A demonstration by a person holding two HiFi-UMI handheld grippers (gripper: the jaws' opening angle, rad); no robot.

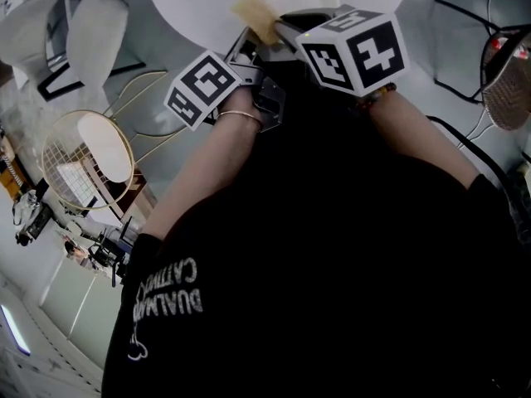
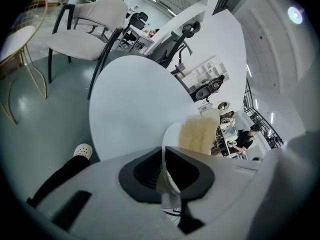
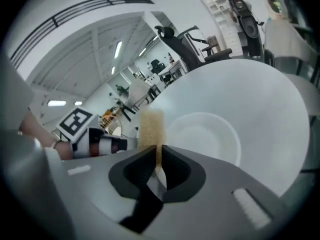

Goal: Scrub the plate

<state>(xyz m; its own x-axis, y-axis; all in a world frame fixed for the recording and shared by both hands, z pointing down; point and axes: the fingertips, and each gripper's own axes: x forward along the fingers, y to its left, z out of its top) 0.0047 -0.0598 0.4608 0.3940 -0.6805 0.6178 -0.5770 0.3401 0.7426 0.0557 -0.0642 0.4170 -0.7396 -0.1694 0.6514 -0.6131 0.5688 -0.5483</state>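
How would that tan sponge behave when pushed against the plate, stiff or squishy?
Probably squishy and light: the sponge looks porous, and the right tongs pinch its base thin. Pushed on the plate, its free end would likely bend. It looks flat-sided, so rolling seems unlikely.

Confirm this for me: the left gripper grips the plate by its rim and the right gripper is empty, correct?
Not quite. The right gripper is not empty: the right gripper view shows its fingers shut on a tan sponge. The rest stands: the left gripper grips the plate by its rim.
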